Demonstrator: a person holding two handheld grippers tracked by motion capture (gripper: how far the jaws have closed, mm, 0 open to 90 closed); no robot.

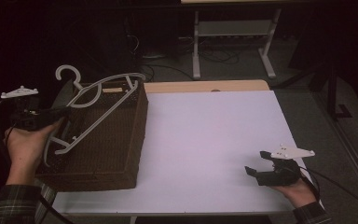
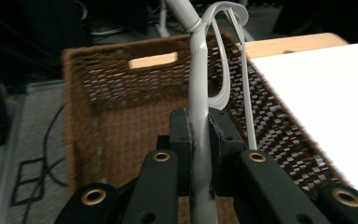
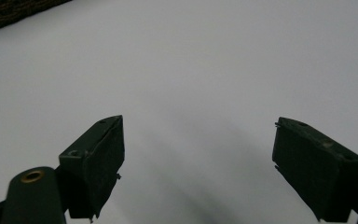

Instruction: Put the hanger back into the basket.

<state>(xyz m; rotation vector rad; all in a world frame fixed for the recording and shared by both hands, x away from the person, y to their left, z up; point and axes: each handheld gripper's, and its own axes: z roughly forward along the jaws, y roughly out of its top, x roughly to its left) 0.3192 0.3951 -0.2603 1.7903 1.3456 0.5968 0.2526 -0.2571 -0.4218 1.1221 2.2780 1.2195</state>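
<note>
One hanger (image 1: 100, 100), one basket (image 1: 116, 140)

One hanger (image 1: 98, 100), one basket (image 1: 116, 154), one table (image 1: 205, 140)

A white table (image 1: 205, 140) with a wooden far edge; metal frame (image 1: 235, 28) beyond

Dim lab or workshop, white worktable (image 1: 205, 140), metal-framed bench (image 1: 233, 28), cables on grey floor (image 1: 214, 58)
</note>
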